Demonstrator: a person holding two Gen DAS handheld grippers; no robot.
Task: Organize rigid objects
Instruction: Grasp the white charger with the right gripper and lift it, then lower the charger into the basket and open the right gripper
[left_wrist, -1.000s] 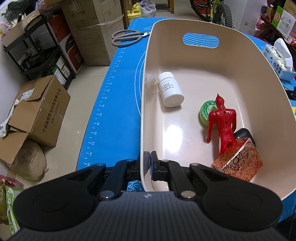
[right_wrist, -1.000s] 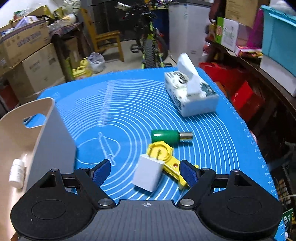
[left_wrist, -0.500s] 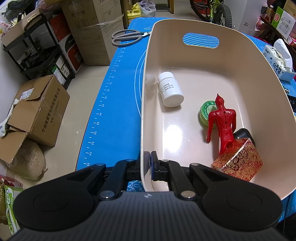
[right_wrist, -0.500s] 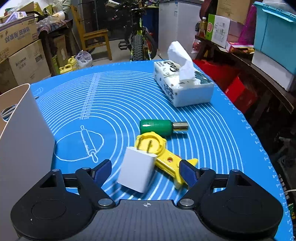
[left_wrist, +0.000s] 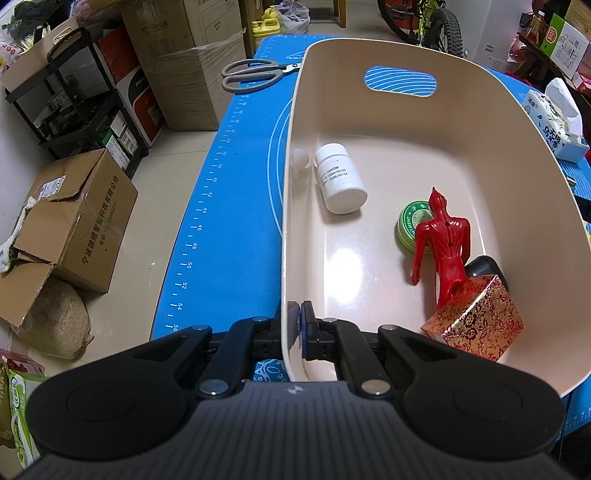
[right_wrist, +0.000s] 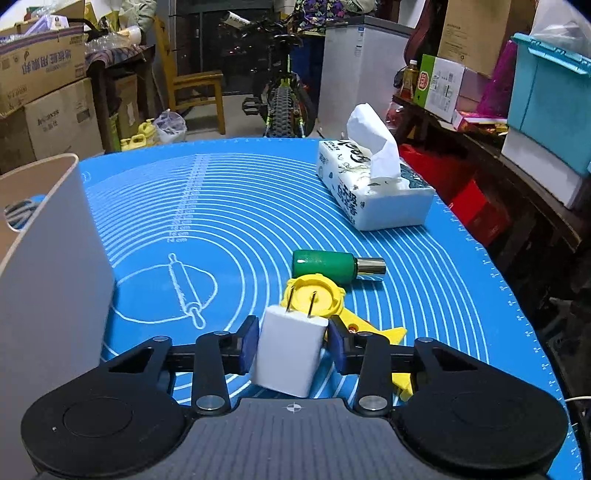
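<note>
Black object (left_wrist: 484, 267) in the beige bin (left_wrist: 406, 110): largely hidden behind the red figure (left_wrist: 443, 243) and patterned box (left_wrist: 476, 325); identity indeterminate. Bottle (left_wrist: 340, 179) label print illegible.

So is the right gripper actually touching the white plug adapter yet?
Cannot tell. The right wrist view shows the right gripper, its jaws just closing, with the white plug adapter between its pads, hugging both sides, but no plain gap or contact.

Your left gripper (left_wrist: 299, 325) pinches the near wall of the bin (left_wrist: 480, 122). Inside lie a white bottle (left_wrist: 340, 179), a red toy man (left_wrist: 443, 245) and a shiny box (left_wrist: 474, 323).
</note>
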